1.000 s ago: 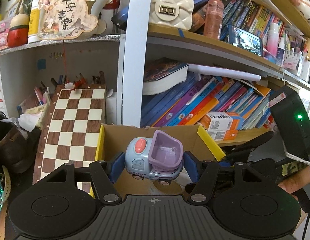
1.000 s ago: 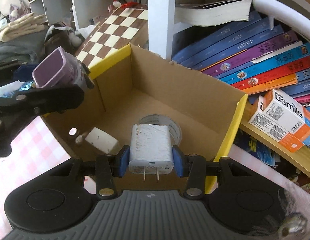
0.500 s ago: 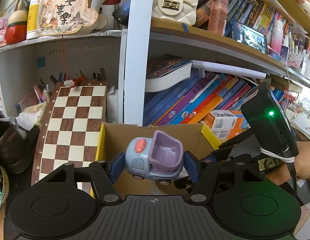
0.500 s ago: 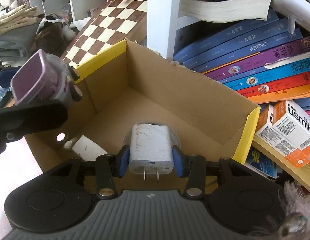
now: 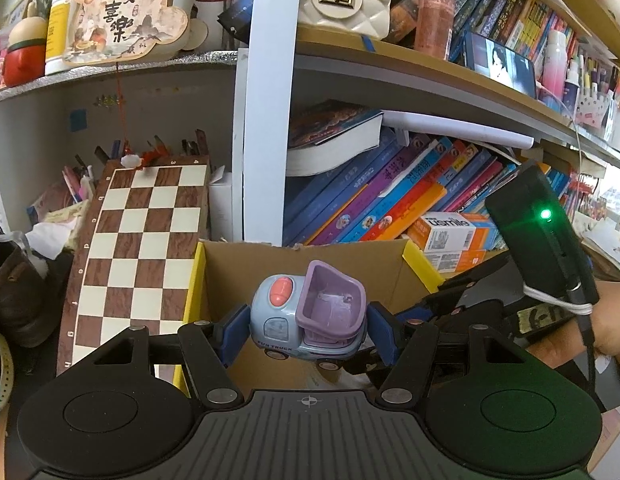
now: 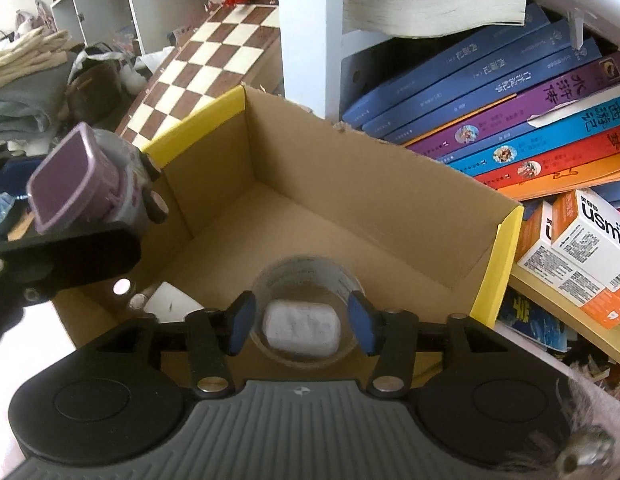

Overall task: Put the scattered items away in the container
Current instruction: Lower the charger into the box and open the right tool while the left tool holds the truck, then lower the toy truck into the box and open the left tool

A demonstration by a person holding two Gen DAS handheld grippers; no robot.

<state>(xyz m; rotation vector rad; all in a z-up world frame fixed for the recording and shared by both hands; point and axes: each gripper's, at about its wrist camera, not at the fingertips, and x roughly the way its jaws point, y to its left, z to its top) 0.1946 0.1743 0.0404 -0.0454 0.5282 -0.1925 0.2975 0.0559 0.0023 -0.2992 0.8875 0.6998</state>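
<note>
Dropped since half a second ago, the white USB charger (image 6: pixel 301 330) lies inside the tape roll (image 6: pixel 306 312) at lower centre of the cardboard box (image 6: pixel 349 200), right gripper (image 6: pixel 302 324) released, while the left gripper (image 5: pixel 308 330) clenches the light, rigid, slippery toy truck (image 5: pixel 308 316) by its sides above the box.

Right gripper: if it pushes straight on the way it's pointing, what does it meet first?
Probably the charger, lying between the open right gripper fingers inside the tape roll on the box floor. Depth is unclear; the roll's rim could touch first.
</note>
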